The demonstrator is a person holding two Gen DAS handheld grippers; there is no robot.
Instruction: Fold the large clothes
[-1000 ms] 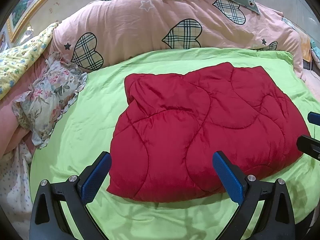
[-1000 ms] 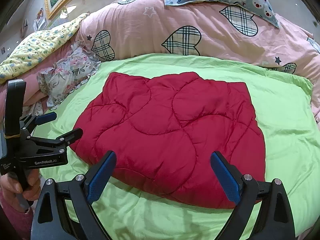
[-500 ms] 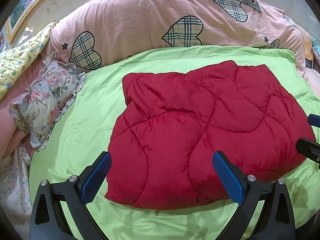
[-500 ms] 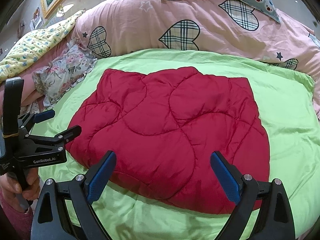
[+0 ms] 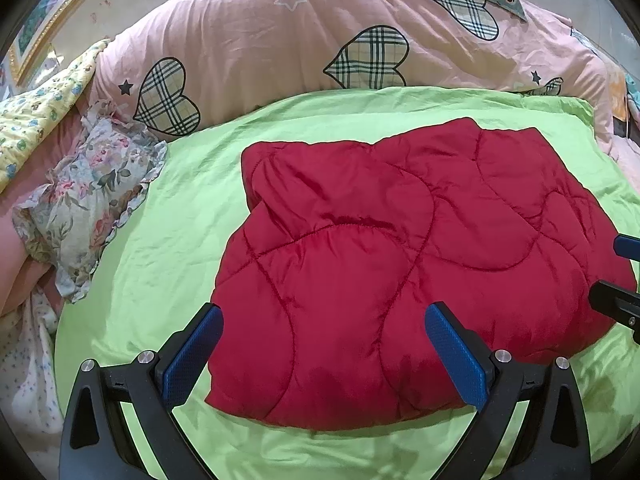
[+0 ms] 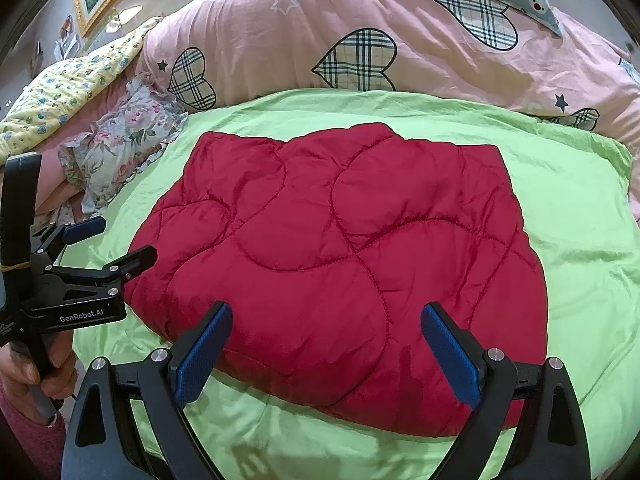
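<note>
Ahead of the gripper, a lime-green sheet (image 5: 168, 264) covers the bed; beyond it a pink heart-print duvet (image 5: 256, 44), floral pillow (image 5: 88, 196) off left.

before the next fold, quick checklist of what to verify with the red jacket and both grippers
1. Left gripper open, empty: ok.
2. Right gripper open, empty: ok.
3. Red quilted jacket lies wholly on the green sheet: ok.
4. Jacket's near edge clear of both grippers: ok.
5. Floral pillow apart from the jacket: ok.
6. Layers underneath lie smooth: cannot tell.
</note>
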